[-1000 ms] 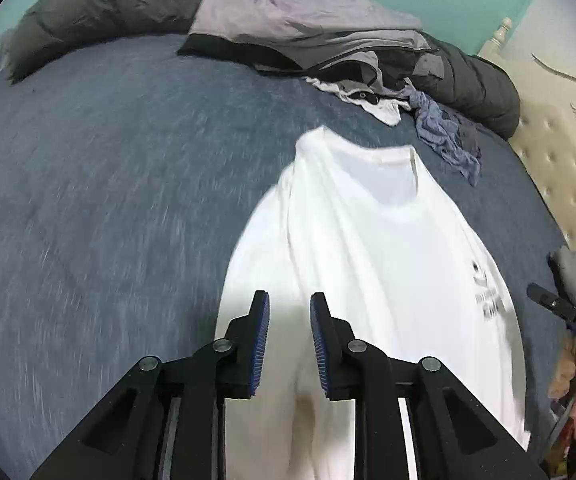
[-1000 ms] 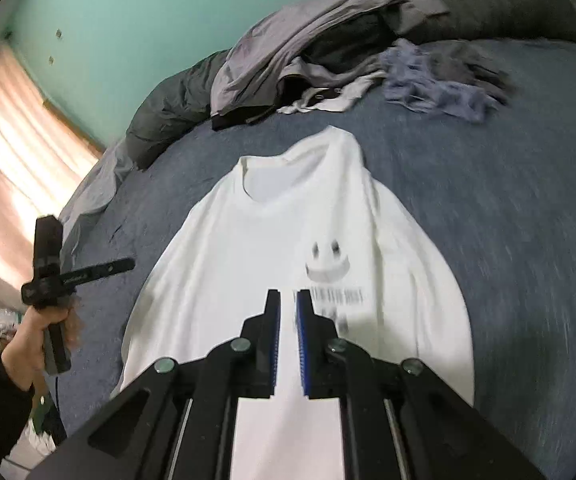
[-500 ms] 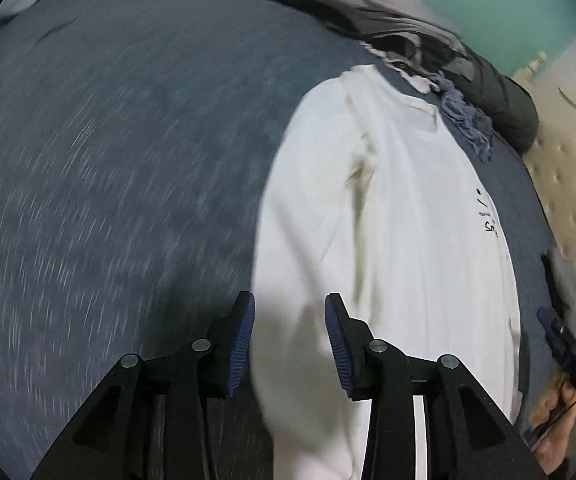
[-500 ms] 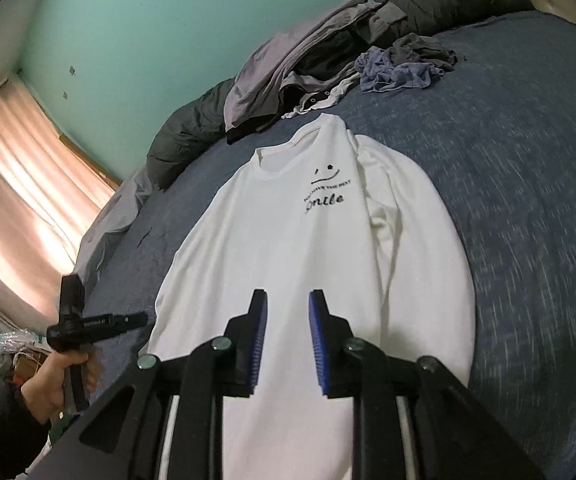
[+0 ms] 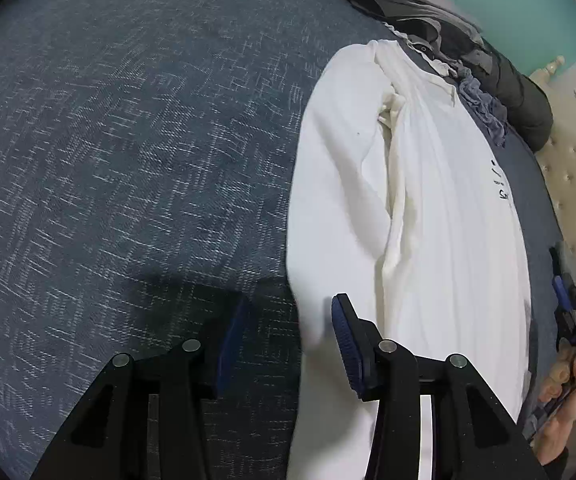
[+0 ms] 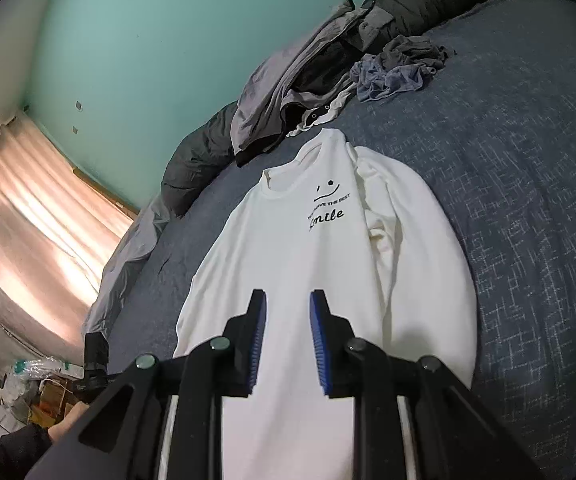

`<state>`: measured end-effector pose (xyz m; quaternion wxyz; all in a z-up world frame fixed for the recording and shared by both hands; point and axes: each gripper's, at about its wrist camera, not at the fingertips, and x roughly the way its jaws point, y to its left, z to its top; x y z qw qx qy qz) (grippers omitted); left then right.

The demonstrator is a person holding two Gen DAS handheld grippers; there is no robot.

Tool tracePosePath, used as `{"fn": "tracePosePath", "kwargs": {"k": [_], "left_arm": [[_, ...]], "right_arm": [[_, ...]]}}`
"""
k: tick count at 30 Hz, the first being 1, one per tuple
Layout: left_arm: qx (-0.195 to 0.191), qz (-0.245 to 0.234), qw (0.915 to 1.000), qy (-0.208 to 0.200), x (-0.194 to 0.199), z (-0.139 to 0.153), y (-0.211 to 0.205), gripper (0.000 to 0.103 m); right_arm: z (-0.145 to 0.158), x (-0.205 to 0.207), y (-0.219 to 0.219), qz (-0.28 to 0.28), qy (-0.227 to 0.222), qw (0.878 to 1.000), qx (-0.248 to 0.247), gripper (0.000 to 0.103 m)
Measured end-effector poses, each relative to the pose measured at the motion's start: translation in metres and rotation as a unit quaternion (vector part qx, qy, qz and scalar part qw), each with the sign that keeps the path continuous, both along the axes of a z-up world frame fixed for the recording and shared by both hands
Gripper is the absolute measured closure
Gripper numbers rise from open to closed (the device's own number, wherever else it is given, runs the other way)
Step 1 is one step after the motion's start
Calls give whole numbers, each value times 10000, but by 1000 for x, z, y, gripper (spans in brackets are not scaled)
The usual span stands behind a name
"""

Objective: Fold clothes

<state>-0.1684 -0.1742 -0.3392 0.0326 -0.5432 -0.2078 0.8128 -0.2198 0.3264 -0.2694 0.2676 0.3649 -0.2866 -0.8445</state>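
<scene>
- One white shirt (image 6: 308,264) lies flat on the bed (image 5: 127,160).
- Our left claw (image 5: 288,344) is opening over the shirt's edge, gripping nothing.
- Our right claw (image 6: 288,332) is parted, empty.
- One clothes pile (image 6: 328,76) behind.

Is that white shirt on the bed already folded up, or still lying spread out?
Mostly spread out. The white shirt lies flat on the bed, print facing up; only one sleeve lies along its side.

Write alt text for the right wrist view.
A white long-sleeved shirt printed with a smiley and "Smile" lies flat, front up, on a dark blue bed. The right gripper hovers open over its lower part; a pile of clothes sits beyond the collar.
</scene>
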Motion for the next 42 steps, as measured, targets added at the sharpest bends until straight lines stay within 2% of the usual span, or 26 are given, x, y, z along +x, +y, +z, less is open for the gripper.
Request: {"fn": "tracePosePath", "kwargs": {"k": [3, 5, 8, 15, 18, 24, 31, 37, 40, 42], "left_arm": [[-130, -93, 9999, -33, 0, -1, 9, 57], [-216, -240, 9995, -17, 2, 0, 16, 91], [-448, -403, 9982, -11, 3, 5, 27, 100], [-819, -501, 9950, 276, 0, 42, 20, 101], [-1065, -415, 9928, 371, -4, 63, 0, 101], [-1526, -52, 9879, 265, -12, 87, -51, 101], [-2003, 351, 9790, 123, -25, 97, -113, 101], [-2397, 543, 9693, 56, -53, 95, -137, 100], [-2471, 579, 9672, -84, -66, 88, -146, 98], [-2376, 611, 9693, -141, -72, 82, -149, 98]], "right_arm": [[-1, 0, 5, -66, -18, 9999, -77, 81], [-3, -1, 7, -107, -53, 9999, -107, 81], [-5, -1, 11, -153, -106, 9996, -194, 80], [-6, 0, 13, -197, -132, 9995, -194, 79], [-6, 0, 10, -185, -136, 9996, -168, 78], [-7, 0, 4, -145, -150, 9997, -97, 77], [-11, -1, -1, -116, -191, 9997, 21, 76], [-15, -1, -7, -76, -232, 9996, 137, 76], [-16, -2, -9, -66, -246, 9995, 182, 76], [-17, -3, -9, -62, -257, 9995, 193, 76]]}}
